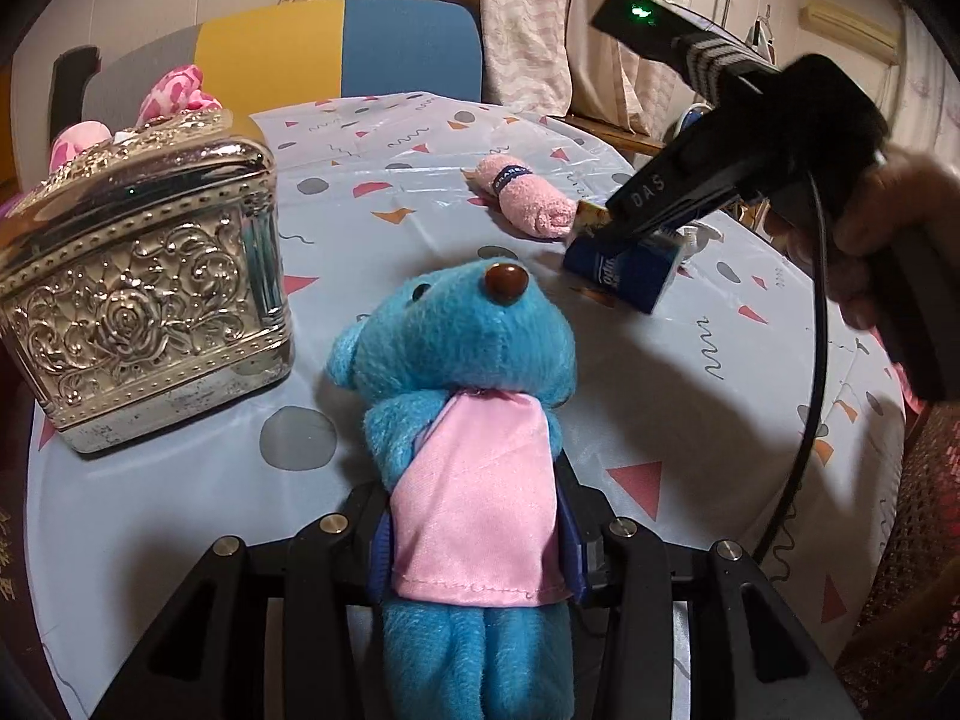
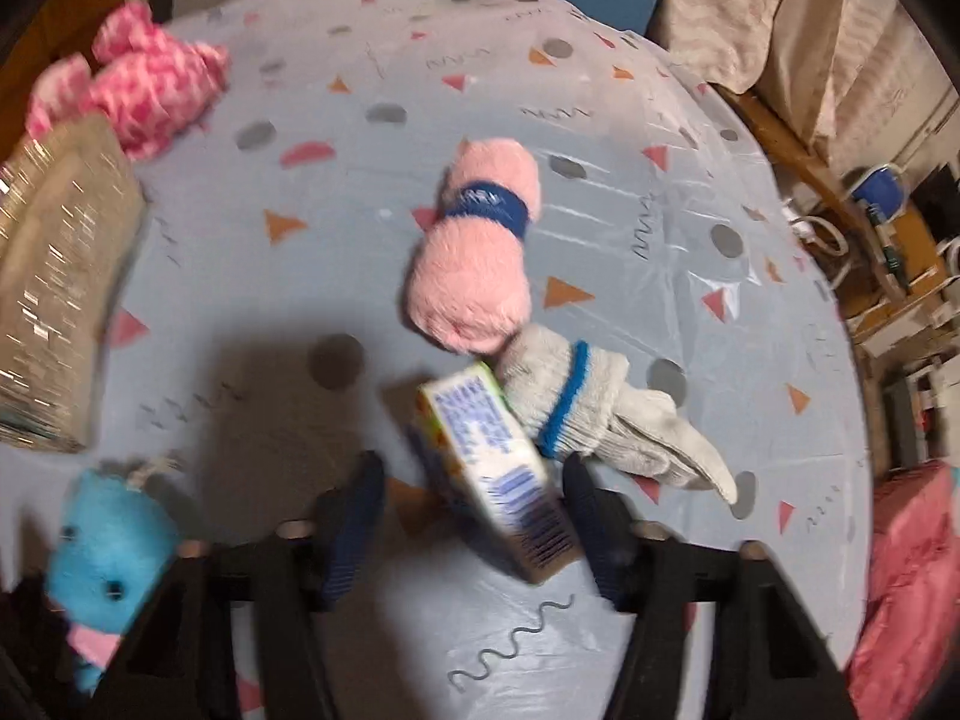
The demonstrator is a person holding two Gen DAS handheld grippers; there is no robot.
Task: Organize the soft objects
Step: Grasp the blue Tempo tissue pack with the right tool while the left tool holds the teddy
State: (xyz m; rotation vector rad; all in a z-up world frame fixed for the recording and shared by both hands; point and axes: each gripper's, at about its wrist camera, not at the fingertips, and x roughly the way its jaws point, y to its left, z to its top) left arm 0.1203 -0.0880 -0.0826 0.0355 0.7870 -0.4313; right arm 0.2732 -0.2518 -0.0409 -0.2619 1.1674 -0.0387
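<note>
Blue teddy (image 1: 474, 396) clamped between left tongs (image 1: 480, 534)

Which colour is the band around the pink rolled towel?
Dark blue band on the towel; clearest in the right wrist view.

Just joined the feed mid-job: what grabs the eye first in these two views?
The blue teddy bear in a pink apron, clamped in the left tool at the table's near edge. Beside it stands a shiny embossed silver box. Across the table, the right tool straddles a small carton lying against a grey glove and a rolled pink towel.
</note>
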